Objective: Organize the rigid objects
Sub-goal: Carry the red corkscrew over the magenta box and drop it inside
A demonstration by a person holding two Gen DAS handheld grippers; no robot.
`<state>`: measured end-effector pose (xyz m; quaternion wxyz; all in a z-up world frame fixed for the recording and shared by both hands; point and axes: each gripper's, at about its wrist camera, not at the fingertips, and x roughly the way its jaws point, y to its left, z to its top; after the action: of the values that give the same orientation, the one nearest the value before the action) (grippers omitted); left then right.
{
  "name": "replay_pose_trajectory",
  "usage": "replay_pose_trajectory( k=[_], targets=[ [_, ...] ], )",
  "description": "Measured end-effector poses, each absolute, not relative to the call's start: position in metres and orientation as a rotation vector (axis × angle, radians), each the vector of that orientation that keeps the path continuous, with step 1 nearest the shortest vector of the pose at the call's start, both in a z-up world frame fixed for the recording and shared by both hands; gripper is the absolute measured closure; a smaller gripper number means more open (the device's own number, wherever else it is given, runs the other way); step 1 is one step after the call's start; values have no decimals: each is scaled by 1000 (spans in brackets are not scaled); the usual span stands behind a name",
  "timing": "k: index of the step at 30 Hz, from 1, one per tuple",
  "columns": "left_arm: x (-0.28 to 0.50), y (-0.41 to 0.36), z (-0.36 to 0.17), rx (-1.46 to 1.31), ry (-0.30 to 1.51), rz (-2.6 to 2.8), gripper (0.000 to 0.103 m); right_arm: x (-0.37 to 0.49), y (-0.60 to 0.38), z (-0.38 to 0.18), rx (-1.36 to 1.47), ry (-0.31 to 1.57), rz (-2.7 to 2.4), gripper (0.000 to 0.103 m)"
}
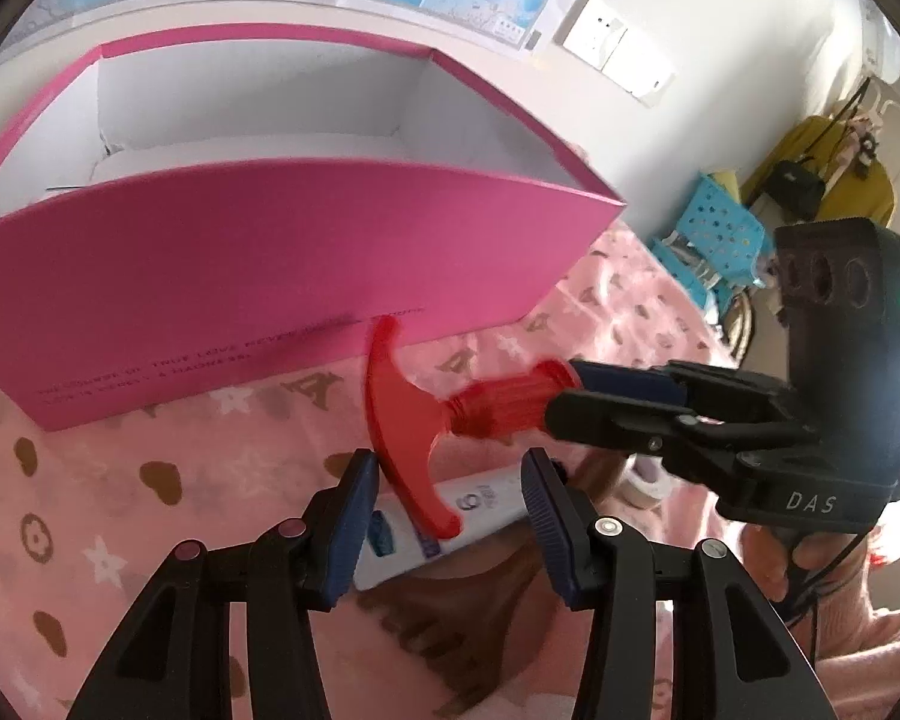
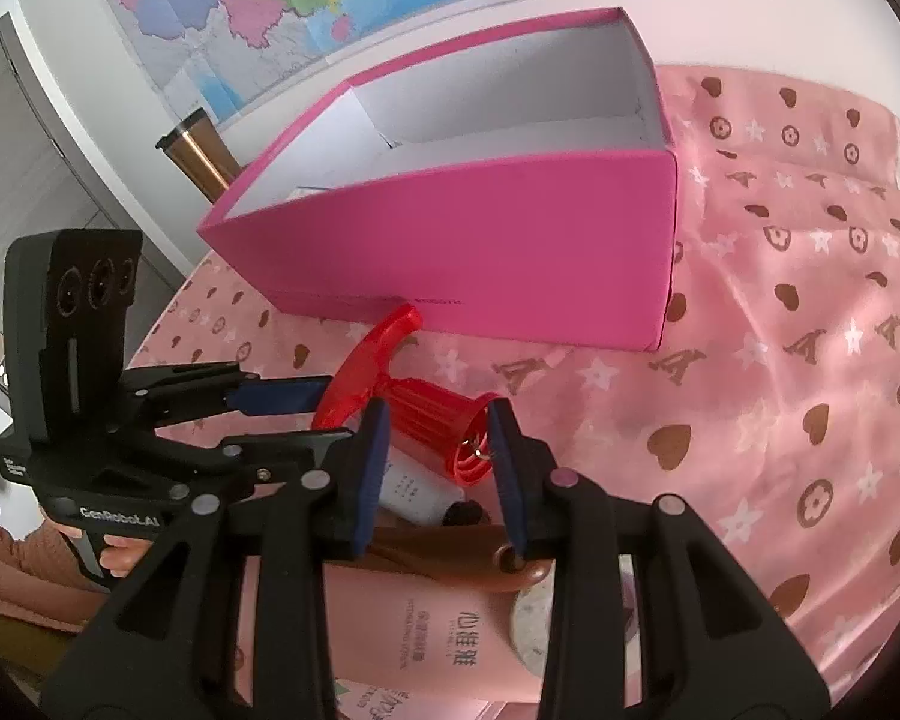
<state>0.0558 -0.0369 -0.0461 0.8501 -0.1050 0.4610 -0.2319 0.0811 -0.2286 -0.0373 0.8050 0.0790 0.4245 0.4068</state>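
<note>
The right gripper [image 2: 438, 468] has its fingers pinching the ribbed barrel of a red plastic toy [image 1: 450, 414], a T-shaped piece with a curved crossbar and a flared, open end, held just in front of the pink box [image 1: 306, 252]. The left gripper [image 1: 447, 504] has its fingers spread, and the crossbar's lower tip sits between them; whether a pad touches it I cannot tell.

The toy's top tip lies close against the box's front wall. If it is lifted without being pulled back first, the crossbar may catch that wall and shove or tip the light cardboard box. The smooth, rounded barrel could also twist in the grip.

The box is matte pink outside, white inside, open-topped. The bench wears a glossy pink cloth [image 2: 810, 360] printed with hearts and stars. A white tube [image 1: 486, 510] lies under the toy.
</note>
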Motion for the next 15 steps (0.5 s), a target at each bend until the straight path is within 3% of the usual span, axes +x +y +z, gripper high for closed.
replay_pose_trajectory(
  k=[15],
  targets=[
    [34, -35, -9, -165, 852, -485, 54, 70, -234, -2, 164, 818, 898, 66]
  ],
)
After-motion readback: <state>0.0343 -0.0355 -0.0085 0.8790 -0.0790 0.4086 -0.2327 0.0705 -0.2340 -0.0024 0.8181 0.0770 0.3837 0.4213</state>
